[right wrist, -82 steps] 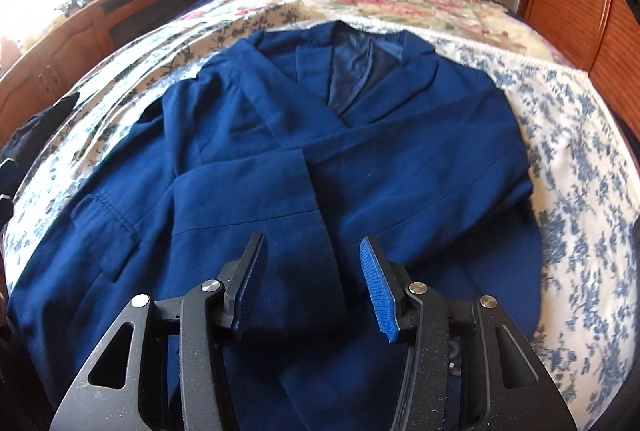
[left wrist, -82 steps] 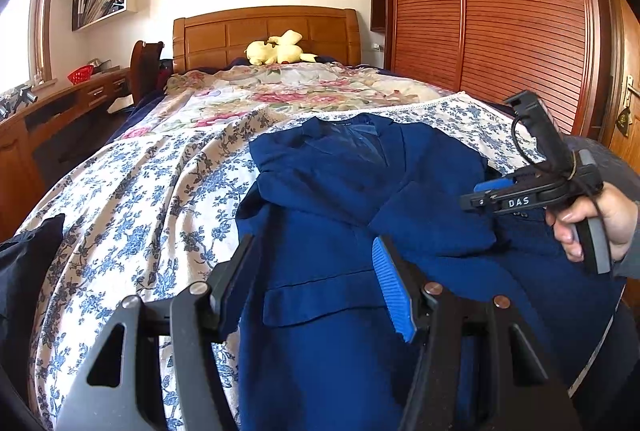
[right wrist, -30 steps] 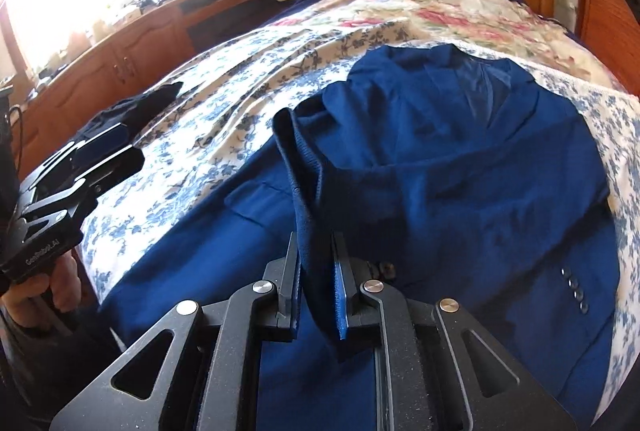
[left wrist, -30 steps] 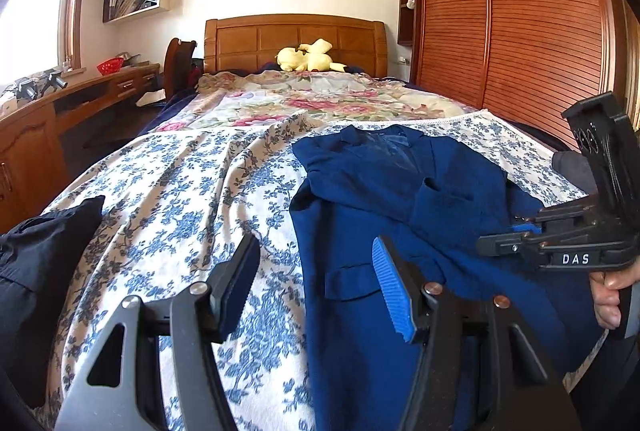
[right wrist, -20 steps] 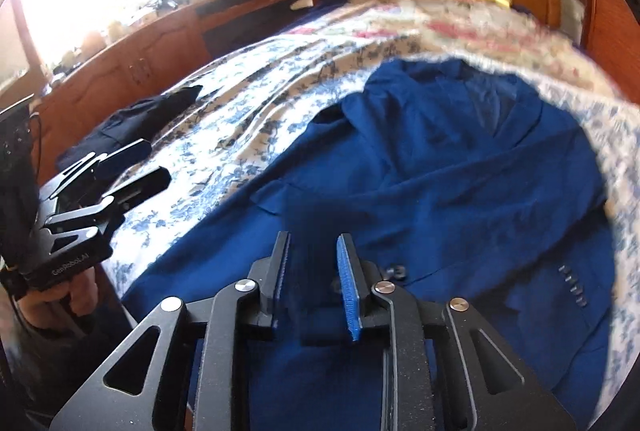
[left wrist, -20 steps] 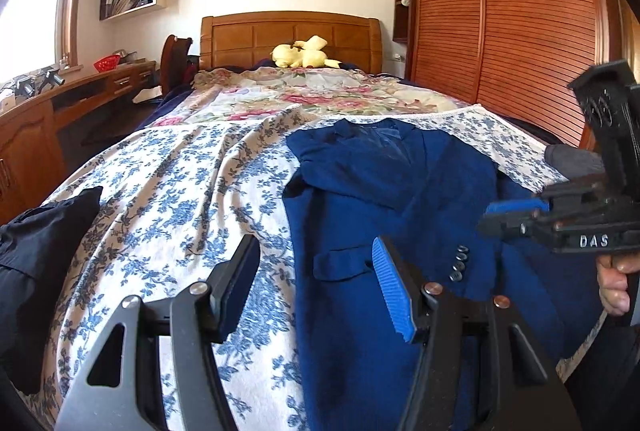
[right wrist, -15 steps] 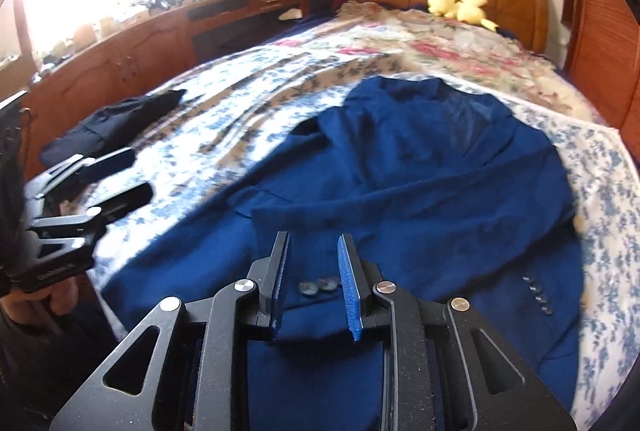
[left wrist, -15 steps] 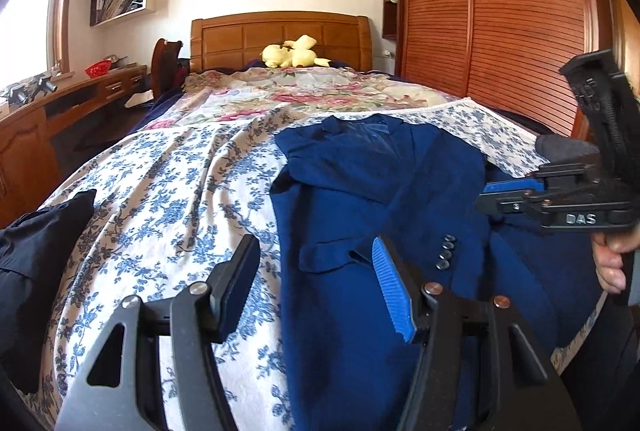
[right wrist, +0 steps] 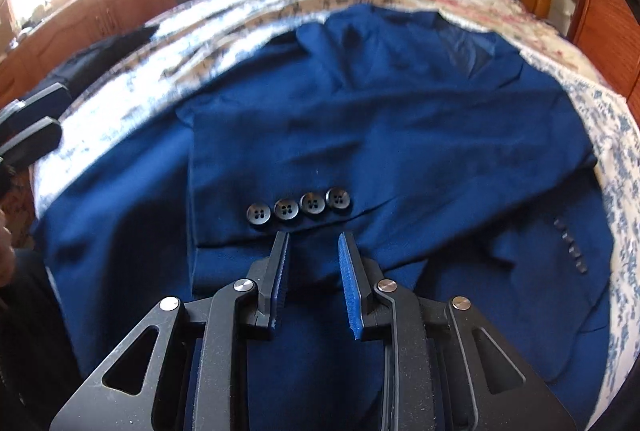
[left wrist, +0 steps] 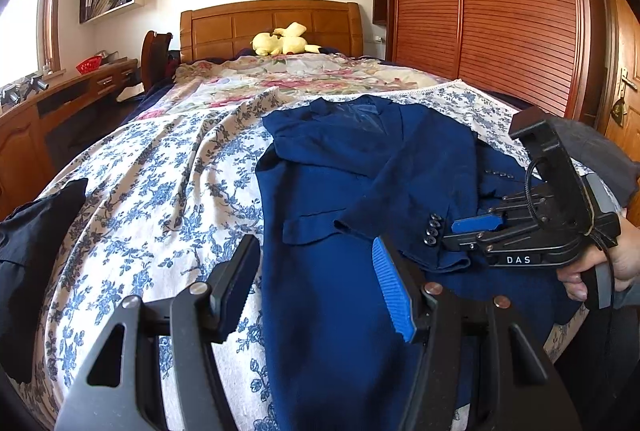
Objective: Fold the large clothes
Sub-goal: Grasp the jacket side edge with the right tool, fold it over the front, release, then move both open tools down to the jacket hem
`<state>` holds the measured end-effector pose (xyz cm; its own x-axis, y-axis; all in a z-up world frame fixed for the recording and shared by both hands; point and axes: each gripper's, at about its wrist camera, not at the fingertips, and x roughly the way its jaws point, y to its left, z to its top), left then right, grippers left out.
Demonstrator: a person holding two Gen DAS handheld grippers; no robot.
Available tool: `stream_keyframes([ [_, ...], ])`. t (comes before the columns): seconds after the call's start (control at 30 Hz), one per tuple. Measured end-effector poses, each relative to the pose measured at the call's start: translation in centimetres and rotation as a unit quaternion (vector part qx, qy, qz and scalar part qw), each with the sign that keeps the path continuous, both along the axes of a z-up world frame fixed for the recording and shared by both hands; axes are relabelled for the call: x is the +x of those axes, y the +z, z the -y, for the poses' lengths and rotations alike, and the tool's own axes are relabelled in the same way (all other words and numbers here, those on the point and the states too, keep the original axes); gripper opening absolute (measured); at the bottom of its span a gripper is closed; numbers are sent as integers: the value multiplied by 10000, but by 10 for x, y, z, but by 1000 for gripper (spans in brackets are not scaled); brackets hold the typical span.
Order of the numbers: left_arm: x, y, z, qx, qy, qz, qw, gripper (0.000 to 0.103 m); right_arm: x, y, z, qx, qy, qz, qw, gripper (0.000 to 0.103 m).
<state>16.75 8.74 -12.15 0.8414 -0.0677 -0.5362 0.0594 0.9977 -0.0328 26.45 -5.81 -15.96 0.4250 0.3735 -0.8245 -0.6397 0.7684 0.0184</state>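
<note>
A navy blue suit jacket point(left wrist: 352, 191) lies front up on the floral bedspread point(left wrist: 160, 191). One sleeve is folded across its front, the cuff with several dark buttons point(right wrist: 300, 209) near the hem. My right gripper point(right wrist: 312, 243) is low over the jacket just below that cuff; its jaws stand a little apart with nothing between them. It also shows in the left wrist view point(left wrist: 460, 231), touching the cuff end. My left gripper point(left wrist: 316, 263) is open and empty above the jacket's left edge. The other cuff's buttons point(right wrist: 570, 245) show at the right.
A black garment point(left wrist: 36, 231) lies at the bed's left edge. A yellow plush toy point(left wrist: 282, 41) sits by the wooden headboard point(left wrist: 268, 27). A wooden desk point(left wrist: 48, 111) runs along the left. A slatted wardrobe point(left wrist: 500, 11) stands to the right.
My right gripper carried the sleeve across the jacket, laid it down and opened off it. My left gripper stayed open and shifted slightly.
</note>
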Motion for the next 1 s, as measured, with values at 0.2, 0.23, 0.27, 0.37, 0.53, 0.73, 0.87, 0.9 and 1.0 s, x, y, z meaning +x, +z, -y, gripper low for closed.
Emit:
stream_keyframes([
  [0.2, 1, -6, -3, -25, 53, -96, 9999, 58, -1, 6, 9, 130, -55, -45, 9999, 29],
  [0.23, 1, -7, -3, -23, 57, -115, 9999, 58, -4, 9, 11, 151, -72, -35, 9999, 31],
  [0.27, 1, -8, -2, -19, 61, -129, 9999, 58, -7, 14, 16, 182, -88, -16, 9998, 37],
  [0.37, -1, -13, -1, -10, 79, -208, 9998, 58, -16, 27, 36, 228, -203, 120, 9995, 55],
  [0.53, -7, -22, 1, -8, 186, -386, 9991, 58, -33, 45, 90, 120, -510, 351, 9980, 56],
  [0.73, -19, -25, 1, -120, 322, -574, 9978, 58, -48, 52, 162, -78, -1035, 545, 9931, 56],
  [0.87, -26, -27, 3, -22, 405, -689, 9968, 58, -53, 50, 205, -61, -1392, 513, 9889, 56],
  [0.9, -28, -28, 3, -10, 405, -736, 9965, 58, -54, 48, 217, -31, -1488, 472, 9877, 56],
  [1.0, -35, -30, 5, 0, 302, -819, 9962, 58, -57, 43, 242, 0, -1670, 418, 9851, 56],
])
